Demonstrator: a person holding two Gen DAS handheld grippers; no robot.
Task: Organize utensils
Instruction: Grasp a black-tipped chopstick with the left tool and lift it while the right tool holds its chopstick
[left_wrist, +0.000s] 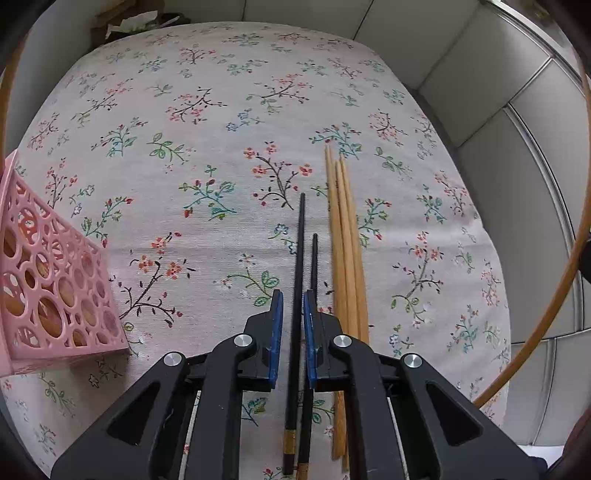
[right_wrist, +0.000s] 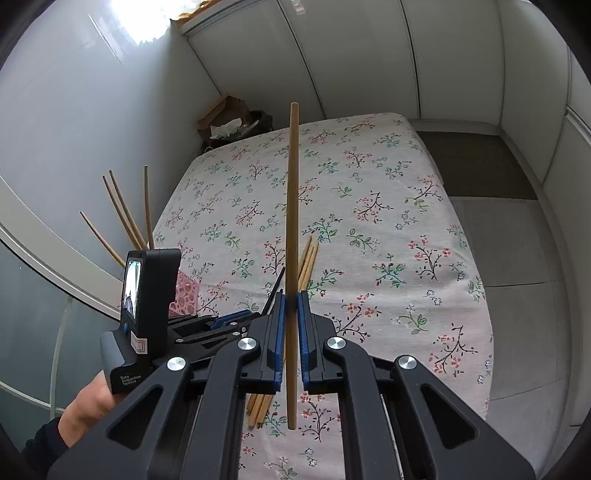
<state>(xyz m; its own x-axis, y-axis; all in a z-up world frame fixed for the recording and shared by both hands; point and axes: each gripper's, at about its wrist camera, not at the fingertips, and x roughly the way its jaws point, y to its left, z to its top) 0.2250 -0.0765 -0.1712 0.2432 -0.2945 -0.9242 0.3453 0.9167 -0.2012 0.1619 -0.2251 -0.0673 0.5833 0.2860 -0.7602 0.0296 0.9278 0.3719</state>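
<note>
My left gripper (left_wrist: 293, 301) is low over the floral tablecloth, its blue pads closed to a narrow gap around a black chopstick (left_wrist: 298, 258). A second black chopstick (left_wrist: 314, 258) lies just right of it, partly under the right finger. Three wooden chopsticks (left_wrist: 345, 240) lie on the cloth to the right. My right gripper (right_wrist: 291, 301) is raised above the table and shut on a single wooden chopstick (right_wrist: 293, 192) that points forward. In the right wrist view the left gripper (right_wrist: 236, 319) is seen low at the left, by the wooden chopsticks (right_wrist: 308, 258).
A pink perforated basket (left_wrist: 55, 288) stands at the table's left edge; in the right wrist view it (right_wrist: 186, 291) holds several wooden chopsticks (right_wrist: 123, 218) standing up. The floral tablecloth (left_wrist: 207, 110) covers the table. Walls and a paper bag (right_wrist: 229, 123) are behind.
</note>
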